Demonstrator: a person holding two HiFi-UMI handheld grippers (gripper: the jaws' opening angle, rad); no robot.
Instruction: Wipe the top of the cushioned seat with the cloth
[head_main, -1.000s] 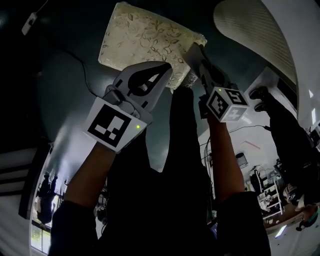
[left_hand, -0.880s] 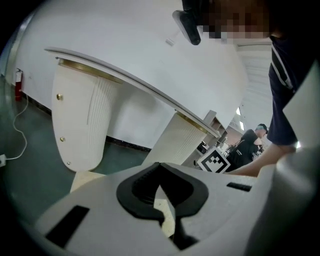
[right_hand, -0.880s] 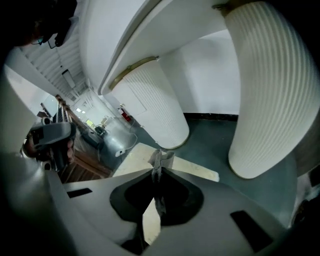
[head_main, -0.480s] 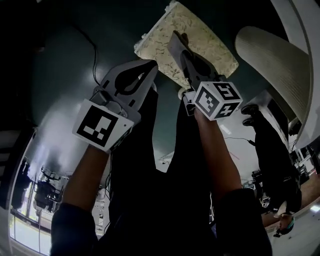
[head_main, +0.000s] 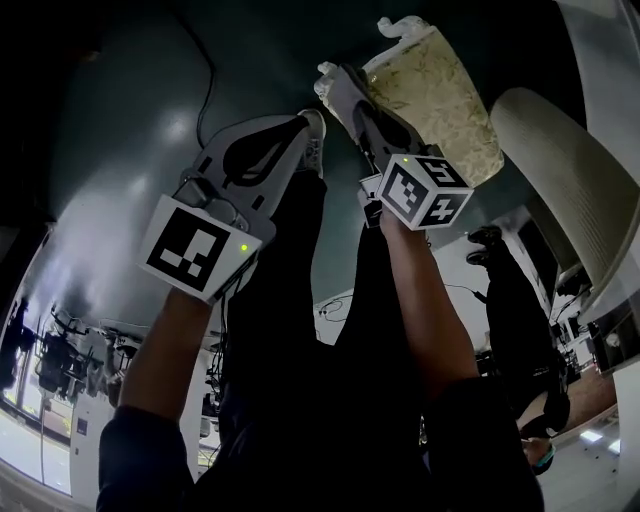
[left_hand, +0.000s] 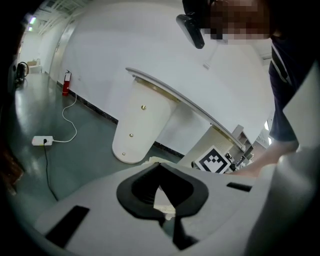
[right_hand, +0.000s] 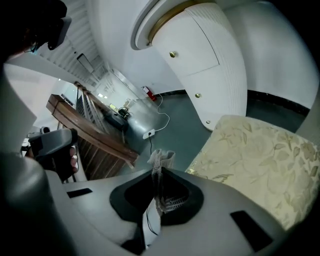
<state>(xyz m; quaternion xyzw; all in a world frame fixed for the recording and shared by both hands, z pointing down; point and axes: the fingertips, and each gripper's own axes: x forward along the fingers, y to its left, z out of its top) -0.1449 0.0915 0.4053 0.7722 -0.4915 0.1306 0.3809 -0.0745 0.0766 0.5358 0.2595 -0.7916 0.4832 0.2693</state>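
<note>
The cushioned seat (head_main: 440, 100) is a pale floral-patterned pad on the dark green floor, top right in the head view and at the right in the right gripper view (right_hand: 260, 155). My right gripper (head_main: 335, 80) reaches to the seat's left edge. In its own view the right gripper (right_hand: 159, 170) is shut on a thin whitish cloth (right_hand: 162, 157), whose crumpled end sticks up past the tips, just left of the cushion. My left gripper (head_main: 308, 122) hangs over bare floor left of the seat; in its own view it (left_hand: 159, 166) is shut with nothing between its jaws.
A white ribbed pedestal (head_main: 570, 170) stands right beside the seat (right_hand: 200, 60) (left_hand: 142, 125). A cable (head_main: 205, 70) and power strip (left_hand: 42, 141) lie on the floor to the left. A red fire extinguisher (left_hand: 65, 85) is by the wall. Another person (head_main: 510, 300) stands at the right.
The right gripper with the cloth has travelled from the seat's near right corner across its top to the left edge. The head view swung, so the seat now sits further right. The left gripper stayed shut alongside.
</note>
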